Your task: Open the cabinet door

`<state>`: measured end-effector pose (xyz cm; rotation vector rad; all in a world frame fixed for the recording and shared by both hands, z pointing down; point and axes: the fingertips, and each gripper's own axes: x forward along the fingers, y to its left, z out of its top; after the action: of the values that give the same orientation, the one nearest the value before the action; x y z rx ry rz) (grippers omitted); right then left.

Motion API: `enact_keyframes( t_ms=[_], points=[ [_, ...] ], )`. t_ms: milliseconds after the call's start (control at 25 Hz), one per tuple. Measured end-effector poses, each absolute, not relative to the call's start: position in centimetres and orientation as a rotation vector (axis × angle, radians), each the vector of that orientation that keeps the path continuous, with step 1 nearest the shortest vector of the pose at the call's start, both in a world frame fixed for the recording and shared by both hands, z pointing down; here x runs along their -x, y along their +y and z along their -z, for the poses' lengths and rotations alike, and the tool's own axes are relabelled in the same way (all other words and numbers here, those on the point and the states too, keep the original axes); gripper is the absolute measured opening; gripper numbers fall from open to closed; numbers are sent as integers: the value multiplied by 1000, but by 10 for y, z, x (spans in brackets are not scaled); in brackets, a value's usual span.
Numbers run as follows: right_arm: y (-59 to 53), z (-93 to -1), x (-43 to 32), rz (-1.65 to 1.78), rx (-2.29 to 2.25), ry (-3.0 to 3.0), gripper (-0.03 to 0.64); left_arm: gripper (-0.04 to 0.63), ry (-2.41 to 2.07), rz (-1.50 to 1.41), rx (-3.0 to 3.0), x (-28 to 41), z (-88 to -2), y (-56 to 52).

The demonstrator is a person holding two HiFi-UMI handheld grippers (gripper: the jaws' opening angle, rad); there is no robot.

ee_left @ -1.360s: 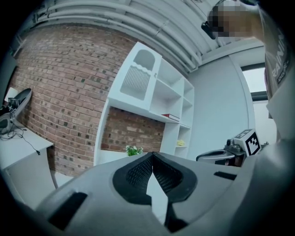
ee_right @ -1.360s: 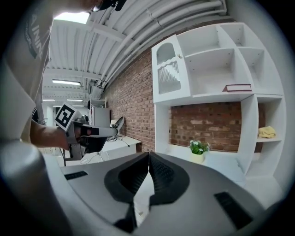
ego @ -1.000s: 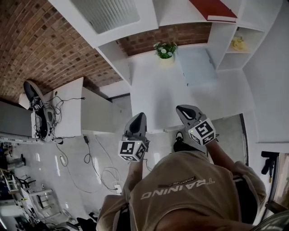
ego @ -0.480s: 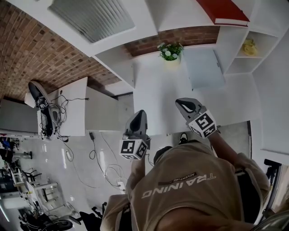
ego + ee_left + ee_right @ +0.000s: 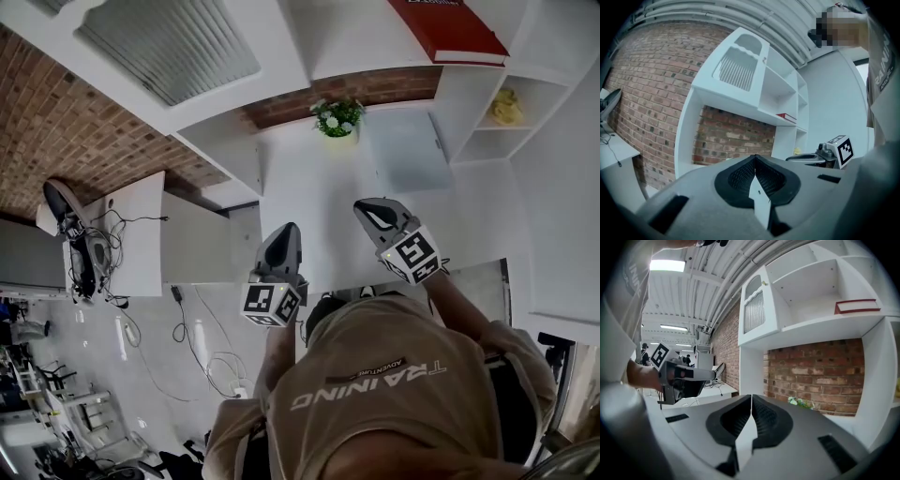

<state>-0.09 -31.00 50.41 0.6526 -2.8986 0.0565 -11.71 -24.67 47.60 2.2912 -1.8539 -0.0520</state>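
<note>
Cabinet door up at the left of the shelf unit, apparently still closed.
Your left gripper and right gripper, both clamped together and empty, have drifted closer this past second; you're still approaching, nothing touched.

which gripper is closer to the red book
Right. The right gripper sits below the red book, slightly to its left; the left gripper is farther off to the left.

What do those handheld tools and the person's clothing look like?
The left claw and right claw are smooth grey wedge-shaped shells with black ribbed pads inside. Each carries a white cube printed with black square markers. The person wears a tan shirt with white lettering.
</note>
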Motion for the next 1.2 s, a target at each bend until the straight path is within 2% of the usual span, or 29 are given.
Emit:
enact_keyframes(
  t_ms=[680, 1200],
  points=[
    [-336, -442, 12, -7, -860, -2918, 15, 8, -1866, 124, -2409, 152, -406, -275],
    [-316, -449, 37, -84, -907, -2907, 14, 8, -1810, 84, -2424, 183, -412, -256]
  ],
)
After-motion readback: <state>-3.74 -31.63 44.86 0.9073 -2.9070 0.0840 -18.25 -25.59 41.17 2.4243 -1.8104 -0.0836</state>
